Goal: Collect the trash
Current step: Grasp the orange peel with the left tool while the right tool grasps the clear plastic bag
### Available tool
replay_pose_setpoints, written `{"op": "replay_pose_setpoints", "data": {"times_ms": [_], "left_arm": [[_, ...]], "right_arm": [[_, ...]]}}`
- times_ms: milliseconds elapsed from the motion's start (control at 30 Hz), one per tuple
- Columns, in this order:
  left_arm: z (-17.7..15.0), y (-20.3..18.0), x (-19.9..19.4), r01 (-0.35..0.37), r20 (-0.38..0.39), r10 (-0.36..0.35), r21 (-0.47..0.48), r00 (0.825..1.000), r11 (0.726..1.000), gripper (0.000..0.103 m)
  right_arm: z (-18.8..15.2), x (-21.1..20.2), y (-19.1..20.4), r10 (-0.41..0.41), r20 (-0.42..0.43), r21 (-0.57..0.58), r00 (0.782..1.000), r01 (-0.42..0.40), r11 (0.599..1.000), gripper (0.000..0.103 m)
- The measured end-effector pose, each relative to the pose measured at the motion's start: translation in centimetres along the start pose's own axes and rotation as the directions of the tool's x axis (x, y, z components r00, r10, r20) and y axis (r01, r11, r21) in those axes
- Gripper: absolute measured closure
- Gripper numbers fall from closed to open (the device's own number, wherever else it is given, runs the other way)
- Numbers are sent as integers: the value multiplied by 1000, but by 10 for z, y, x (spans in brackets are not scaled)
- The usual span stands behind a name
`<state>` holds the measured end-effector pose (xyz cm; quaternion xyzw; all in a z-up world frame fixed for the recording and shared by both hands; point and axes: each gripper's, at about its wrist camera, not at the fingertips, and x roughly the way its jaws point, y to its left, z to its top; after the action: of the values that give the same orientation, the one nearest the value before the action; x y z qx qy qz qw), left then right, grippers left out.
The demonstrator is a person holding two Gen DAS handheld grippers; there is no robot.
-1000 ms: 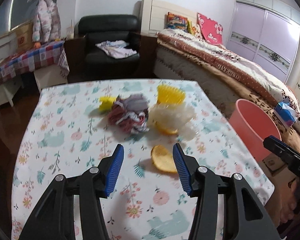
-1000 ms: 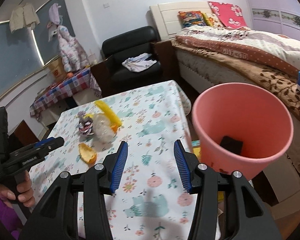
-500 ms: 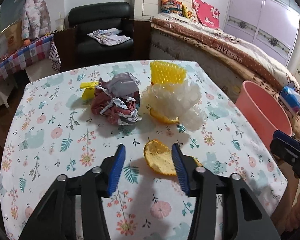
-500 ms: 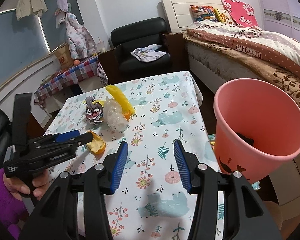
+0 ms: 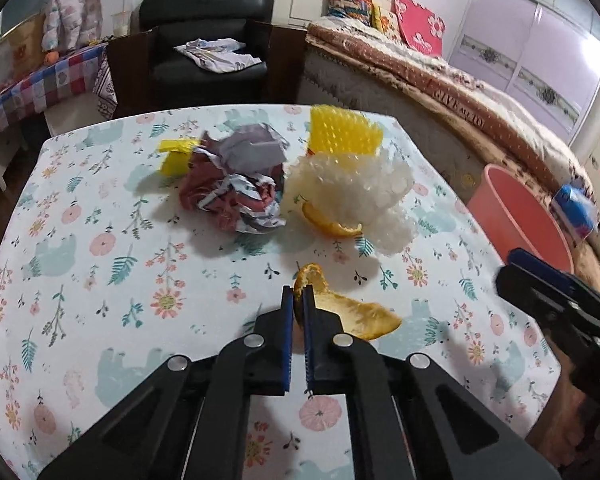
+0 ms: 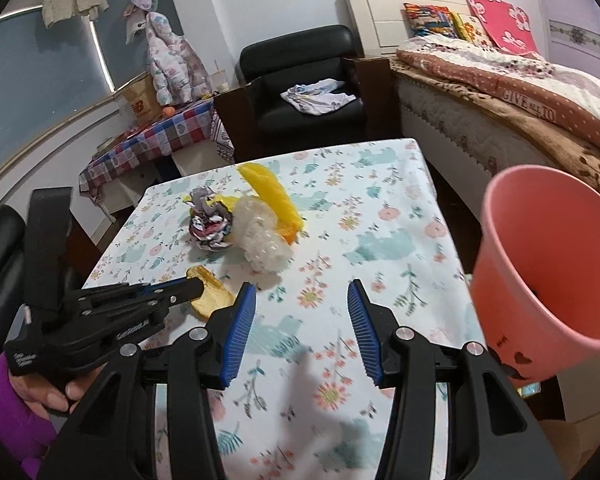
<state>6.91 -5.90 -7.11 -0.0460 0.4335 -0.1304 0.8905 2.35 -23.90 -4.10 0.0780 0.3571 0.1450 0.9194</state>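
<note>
Left gripper [image 5: 299, 300] clamped on orange peel [image 5: 352, 314]; right gripper [image 6: 302, 308] spread wide, holding nothing.

Left wrist view: the jaws pinch one edge of the peel, which lies on the floral table [image 5: 100, 280]; crumpled paper [image 5: 236, 184], white foam net [image 5: 356, 192] and a second peel [image 5: 328, 226] lie beyond. Right wrist view: the pink bin [image 6: 548, 264] stands just beside the table's right edge; the left gripper [image 6: 194, 286] grips the peel [image 6: 212, 290].
</note>
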Motion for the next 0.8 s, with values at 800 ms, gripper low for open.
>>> {"op": "replay_pose_setpoints", "data": {"times_ms": [800], "left_arm": [[-7, 58, -39, 11, 76, 0, -147, 997, 989, 100]], "right_arm": [[35, 71, 37, 46, -36, -51, 998, -48, 998, 90]]}}
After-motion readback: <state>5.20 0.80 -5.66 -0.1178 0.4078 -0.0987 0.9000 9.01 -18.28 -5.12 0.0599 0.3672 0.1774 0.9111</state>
